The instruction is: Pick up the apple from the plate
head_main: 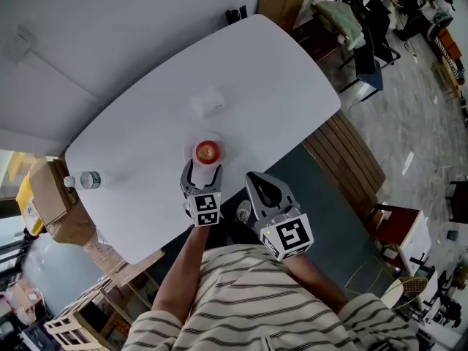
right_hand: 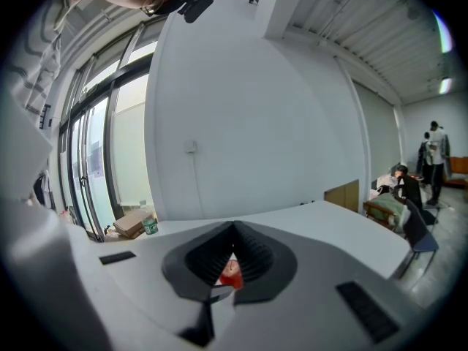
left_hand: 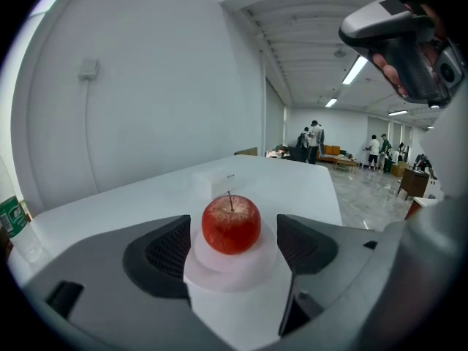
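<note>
A red apple point(head_main: 207, 152) sits on a small white plate point(head_main: 196, 146) near the front edge of the white table point(head_main: 241, 72). My left gripper point(head_main: 202, 169) is just short of it, open, with one jaw to each side of the plate's near rim. In the left gripper view the apple point(left_hand: 231, 224) stands on the plate point(left_hand: 227, 273) between and a little beyond the fingertips point(left_hand: 172, 248), which do not touch it. My right gripper point(head_main: 257, 178) hangs shut beside the table's edge, with nothing in it. Past its closed jaws point(right_hand: 232, 248) a sliver of the apple point(right_hand: 232, 273) shows.
A small white box point(head_main: 207, 102) lies behind the plate. A water bottle point(head_main: 86, 180) lies at the table's left end, above a cardboard box point(head_main: 51, 199). A wooden bench point(head_main: 351, 156) runs along the table's right side. People stand far off in the hall point(left_hand: 313, 141).
</note>
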`<action>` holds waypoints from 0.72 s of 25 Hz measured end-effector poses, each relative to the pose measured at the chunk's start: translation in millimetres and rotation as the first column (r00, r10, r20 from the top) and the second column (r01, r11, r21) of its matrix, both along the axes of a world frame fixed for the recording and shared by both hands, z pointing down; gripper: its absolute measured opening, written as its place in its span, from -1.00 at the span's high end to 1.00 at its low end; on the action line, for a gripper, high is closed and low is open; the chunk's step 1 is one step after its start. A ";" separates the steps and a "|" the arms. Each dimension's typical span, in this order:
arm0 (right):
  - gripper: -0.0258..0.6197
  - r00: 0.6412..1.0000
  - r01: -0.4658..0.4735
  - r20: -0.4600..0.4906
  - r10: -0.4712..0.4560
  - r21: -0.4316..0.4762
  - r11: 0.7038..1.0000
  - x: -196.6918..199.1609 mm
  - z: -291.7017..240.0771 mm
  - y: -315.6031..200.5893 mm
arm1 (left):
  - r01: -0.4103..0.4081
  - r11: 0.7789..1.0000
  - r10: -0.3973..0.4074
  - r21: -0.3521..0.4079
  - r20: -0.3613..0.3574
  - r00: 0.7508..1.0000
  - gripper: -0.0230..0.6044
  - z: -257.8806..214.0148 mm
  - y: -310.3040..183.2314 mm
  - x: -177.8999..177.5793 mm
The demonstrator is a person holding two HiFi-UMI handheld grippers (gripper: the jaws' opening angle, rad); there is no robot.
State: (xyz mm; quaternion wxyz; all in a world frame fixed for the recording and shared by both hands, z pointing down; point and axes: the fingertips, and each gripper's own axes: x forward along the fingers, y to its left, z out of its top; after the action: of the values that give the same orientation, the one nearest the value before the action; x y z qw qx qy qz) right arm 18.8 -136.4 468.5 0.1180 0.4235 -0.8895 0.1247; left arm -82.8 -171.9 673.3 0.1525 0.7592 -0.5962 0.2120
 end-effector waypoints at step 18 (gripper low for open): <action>0.88 0.999 -0.020 -0.030 0.020 -0.019 1.000 7.0 9.0 -2.4 | -0.058 0.998 0.060 -0.028 0.083 0.995 -0.22 35.8 -17.4 1.3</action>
State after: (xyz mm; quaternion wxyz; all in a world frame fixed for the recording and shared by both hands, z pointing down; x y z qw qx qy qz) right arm 25.8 -138.8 477.5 0.1341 0.4330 -0.8821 0.1281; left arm -81.5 -189.3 709.1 0.1309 0.7649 -0.5765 0.2558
